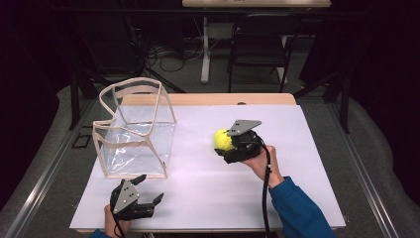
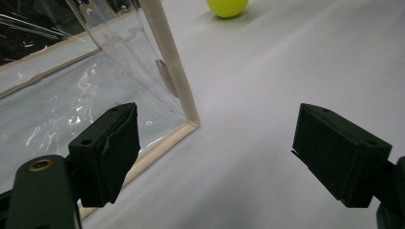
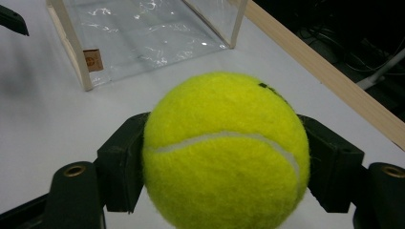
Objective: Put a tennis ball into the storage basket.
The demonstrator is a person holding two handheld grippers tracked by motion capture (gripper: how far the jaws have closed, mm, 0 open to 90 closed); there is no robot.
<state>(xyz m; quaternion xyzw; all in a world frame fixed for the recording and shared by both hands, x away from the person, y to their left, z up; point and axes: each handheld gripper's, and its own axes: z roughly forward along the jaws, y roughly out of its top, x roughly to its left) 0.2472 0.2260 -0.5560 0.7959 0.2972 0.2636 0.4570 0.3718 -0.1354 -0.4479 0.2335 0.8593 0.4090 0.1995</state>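
A yellow tennis ball (image 1: 223, 139) sits between the jaws of my right gripper (image 1: 225, 144) over the middle of the white table; in the right gripper view the ball (image 3: 224, 152) is pressed from both sides by the black pads. A clear plastic bag with cream trim (image 1: 134, 130) stands open at the left of the table. My left gripper (image 1: 148, 191) rests near the front left edge, just in front of the bag, jaws wide apart and empty. In the left gripper view the bag's trimmed corner (image 2: 179, 90) lies between its jaws and the ball (image 2: 227, 7) shows far off.
The white table top (image 1: 208, 188) ends in a wooden strip (image 1: 208, 99) at the far side. Beyond it stand a dark chair (image 1: 257, 44) and a table leg with cables on the floor. Grey floor runs along both sides.
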